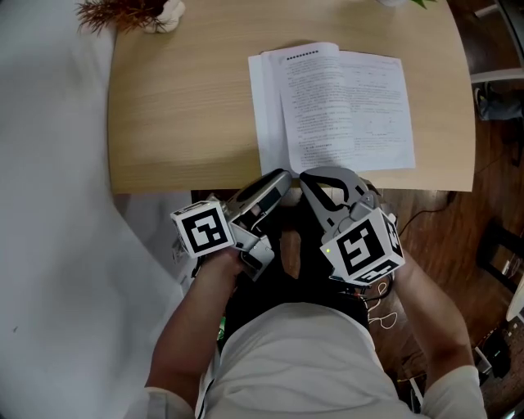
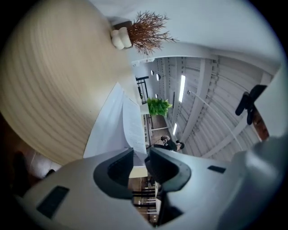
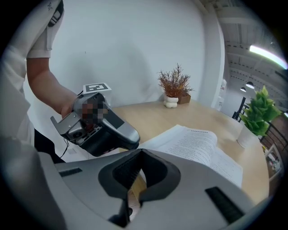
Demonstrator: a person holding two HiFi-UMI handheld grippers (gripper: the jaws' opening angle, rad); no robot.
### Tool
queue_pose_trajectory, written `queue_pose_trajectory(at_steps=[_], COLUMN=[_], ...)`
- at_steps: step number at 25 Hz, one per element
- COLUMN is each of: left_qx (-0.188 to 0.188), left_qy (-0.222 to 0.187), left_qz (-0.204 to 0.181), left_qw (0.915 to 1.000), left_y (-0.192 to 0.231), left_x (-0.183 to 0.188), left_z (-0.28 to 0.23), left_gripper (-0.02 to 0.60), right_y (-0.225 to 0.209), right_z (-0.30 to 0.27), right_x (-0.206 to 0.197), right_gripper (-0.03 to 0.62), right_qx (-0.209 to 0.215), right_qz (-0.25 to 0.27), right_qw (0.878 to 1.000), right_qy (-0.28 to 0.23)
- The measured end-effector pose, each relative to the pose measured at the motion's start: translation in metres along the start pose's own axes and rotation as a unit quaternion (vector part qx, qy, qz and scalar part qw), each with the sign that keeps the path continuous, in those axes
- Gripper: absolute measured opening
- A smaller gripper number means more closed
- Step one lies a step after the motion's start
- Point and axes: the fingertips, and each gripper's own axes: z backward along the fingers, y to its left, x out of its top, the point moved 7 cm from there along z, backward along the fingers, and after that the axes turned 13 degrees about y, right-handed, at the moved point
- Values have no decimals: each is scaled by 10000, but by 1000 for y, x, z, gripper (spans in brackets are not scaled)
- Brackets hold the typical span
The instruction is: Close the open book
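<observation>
A pale wooden table (image 1: 180, 98) stands against a white wall, with dark floor off its right edge. In the head view, the open book (image 1: 344, 98) lies at the table's near edge, toward the near right corner, with its spine running from near edge to far. A dried plant (image 1: 123, 12) sits at the far left corner. You hold the left gripper (image 1: 282, 182) and the right gripper (image 1: 315, 176) side by side at the near edge, just in front of the book. Neither has hold of it.

In the left gripper view, your jaws stand a little apart with nothing between them. The book's near edge (image 2: 132, 126) shows just beyond the gap, end-on, and a green potted plant (image 2: 157, 107) stands far behind.

In the right gripper view, your jaws are pressed together at the tips and hold nothing. The book (image 3: 198, 143) lies ahead, and its left-hand leaves hump up from the spine rather than lying flat.

The book looks like a soft paperback: light and floppy, with thin leaves that crease or tear easily, and it will likely slide on the smooth wood. Do not pinch 1 loose leaf. Take the left half at its outer edge, cover and leaves together, and fold it over the spine. Use the other tool to press the right half down so the book stays put.
</observation>
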Motion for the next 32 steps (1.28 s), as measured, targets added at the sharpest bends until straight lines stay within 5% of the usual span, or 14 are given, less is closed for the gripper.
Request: queue_pose_trajectory(at_steps=[5,14,19,22,32], left_qx=[-552,-930,-962,-914,-911], left_qy=[66,223,256,170,65], left_qz=[503,1075,1040,930,613], left_qw=[9972,9896,9896,9913,9939], left_y=[-5,-1,-1,-3,-18], left_x=[-1,2,7,9,14], left_z=[-9,-20,-25,-26,-26], left_gripper=[117,117,115,-3,-3], right_y=[1,5,6,8,17], right_z=[7,13,13,13,20], right_x=[1,5,3,2,-1], right_gripper=[2,1,0,2,41], right_qx=[-63,-102,-116,-268,-1299], right_qz=[156,464,623,842,1400], right_qw=[9999,9988,9980,9961,9816], right_qy=[-13,-67,-75,-79,-73])
